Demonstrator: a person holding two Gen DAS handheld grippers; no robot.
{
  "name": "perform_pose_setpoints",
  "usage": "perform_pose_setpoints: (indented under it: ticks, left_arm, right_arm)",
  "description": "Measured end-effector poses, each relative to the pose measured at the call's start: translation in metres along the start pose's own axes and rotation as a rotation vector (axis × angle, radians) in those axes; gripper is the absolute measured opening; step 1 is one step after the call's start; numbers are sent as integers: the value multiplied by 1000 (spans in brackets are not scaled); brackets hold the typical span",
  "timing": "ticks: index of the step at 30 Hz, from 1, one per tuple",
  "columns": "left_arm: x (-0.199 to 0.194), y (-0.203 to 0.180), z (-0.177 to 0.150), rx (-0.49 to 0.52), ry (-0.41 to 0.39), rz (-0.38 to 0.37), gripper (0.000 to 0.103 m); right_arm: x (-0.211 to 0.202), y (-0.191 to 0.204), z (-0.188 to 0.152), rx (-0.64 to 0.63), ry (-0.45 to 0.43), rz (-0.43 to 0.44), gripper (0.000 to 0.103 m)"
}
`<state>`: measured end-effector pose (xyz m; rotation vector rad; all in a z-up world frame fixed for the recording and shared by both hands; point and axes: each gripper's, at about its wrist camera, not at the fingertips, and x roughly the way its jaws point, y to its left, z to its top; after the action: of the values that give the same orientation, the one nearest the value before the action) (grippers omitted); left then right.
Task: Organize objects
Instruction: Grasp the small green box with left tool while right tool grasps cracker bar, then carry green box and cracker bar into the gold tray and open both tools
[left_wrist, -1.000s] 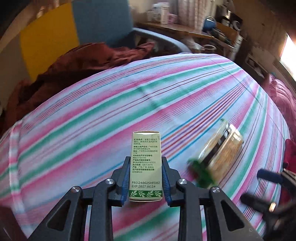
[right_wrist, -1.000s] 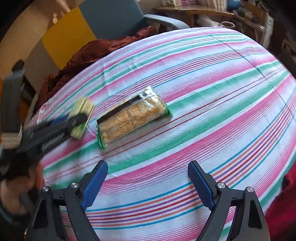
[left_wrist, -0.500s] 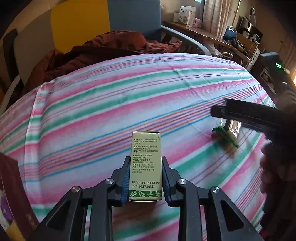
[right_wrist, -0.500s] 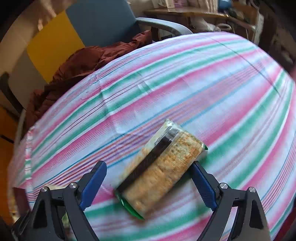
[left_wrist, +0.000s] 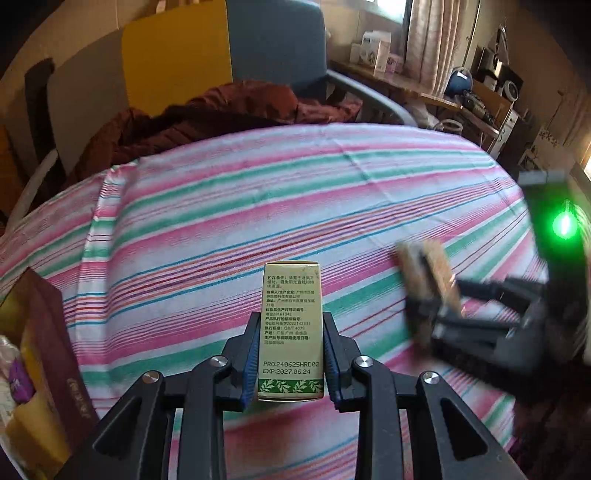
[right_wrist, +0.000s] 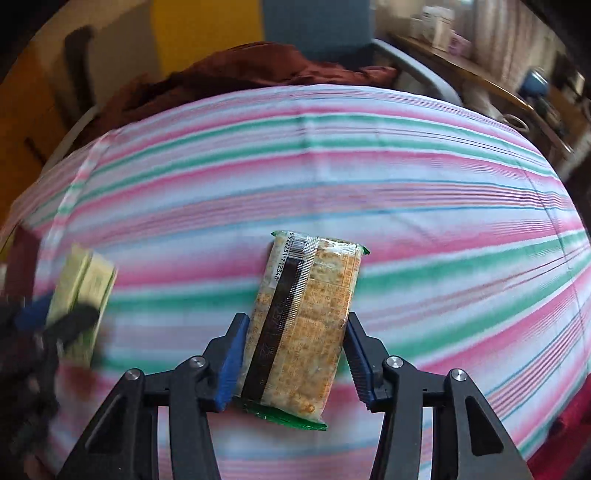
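Observation:
My left gripper (left_wrist: 290, 354) is shut on a cream-and-green carton (left_wrist: 291, 321), held upright above the striped cloth (left_wrist: 258, 192). The right wrist view shows the same carton (right_wrist: 83, 295) blurred at the left, in the left gripper (right_wrist: 55, 317). A clear cracker packet (right_wrist: 306, 314) with a black stripe and green ends stands lengthwise between the blue pads of my right gripper (right_wrist: 295, 354). Its jaws are closing and both pads touch the packet's sides. Seen from the left wrist, the packet (left_wrist: 428, 280) sits in the right gripper (left_wrist: 439, 325) at the right.
A dark brown box (left_wrist: 55, 350) holding yellow and purple items stands at the left edge of the striped cloth. A dark red garment (left_wrist: 221, 110) lies at the cloth's far side, before a blue chair (left_wrist: 277, 48). A cluttered desk (left_wrist: 406, 85) stands far right.
The right gripper came over the cracker packet and its jaws narrowed onto the packet's sides. The left gripper carried the carton leftward, and the brown box came into view.

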<state>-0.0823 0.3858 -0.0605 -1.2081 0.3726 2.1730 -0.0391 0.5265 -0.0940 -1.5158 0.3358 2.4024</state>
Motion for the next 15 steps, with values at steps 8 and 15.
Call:
perform_pose_setpoints:
  ticks: [8,15]
  left_arm:
    - [-60,11,-14,-12,-121,24,29]
    - [-100,29,-31,-37,-181,47,29]
  right_arm:
    - [-14,21,-33,-50,-2,55,52]
    - [-28,42,-56,-76,-4,91,52]
